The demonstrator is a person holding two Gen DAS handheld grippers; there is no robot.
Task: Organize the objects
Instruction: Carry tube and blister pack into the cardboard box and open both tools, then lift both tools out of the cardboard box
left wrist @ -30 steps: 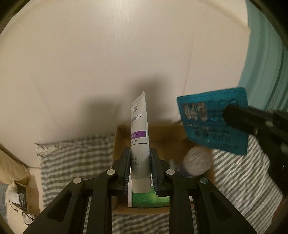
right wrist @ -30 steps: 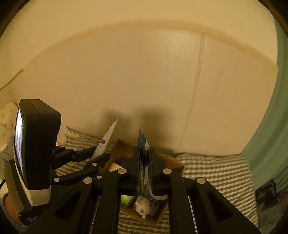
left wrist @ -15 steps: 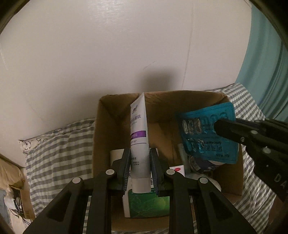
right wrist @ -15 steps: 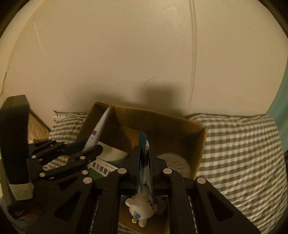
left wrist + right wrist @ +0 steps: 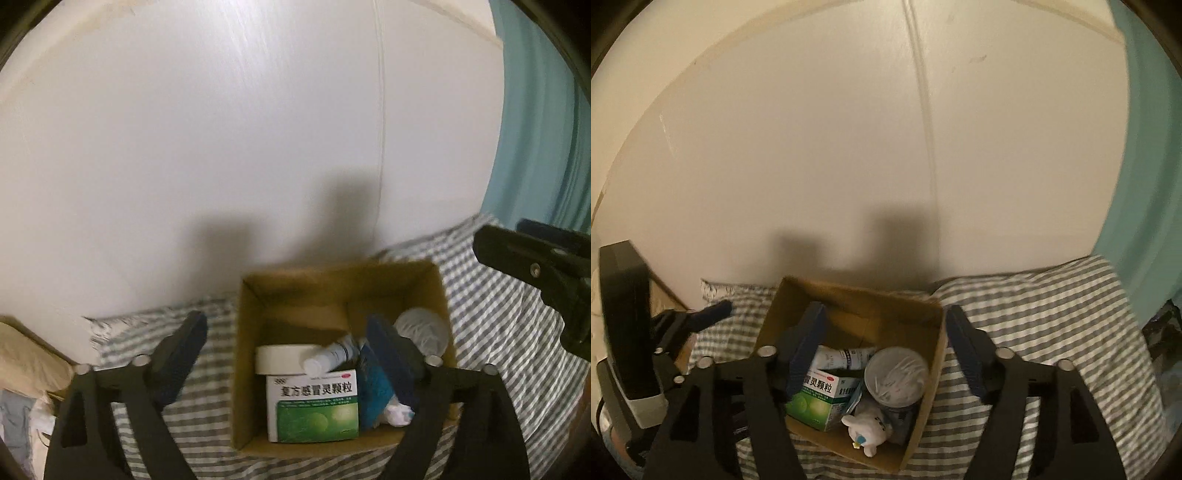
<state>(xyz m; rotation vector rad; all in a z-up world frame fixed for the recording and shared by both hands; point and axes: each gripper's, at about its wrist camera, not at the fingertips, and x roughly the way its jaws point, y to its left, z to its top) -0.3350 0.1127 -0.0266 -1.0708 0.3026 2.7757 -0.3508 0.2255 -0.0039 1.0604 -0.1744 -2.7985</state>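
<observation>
Left gripper (image 5: 291, 354) and right gripper (image 5: 882, 343), nearest the cameras, both hover above the cardboard box (image 5: 441, 295), jaws spread wide, holding nothing. Inside the box: green-and-white medicine carton (image 5: 314, 406) at the near side, teal blister pack (image 5: 373, 398) just right of it, white toy (image 5: 868, 430), toothpaste tube (image 5: 328, 356) lying flat, round swab container (image 5: 895, 374). Beyond the box: striped bedding (image 5: 1034, 317), then wall (image 5: 258, 147).
</observation>
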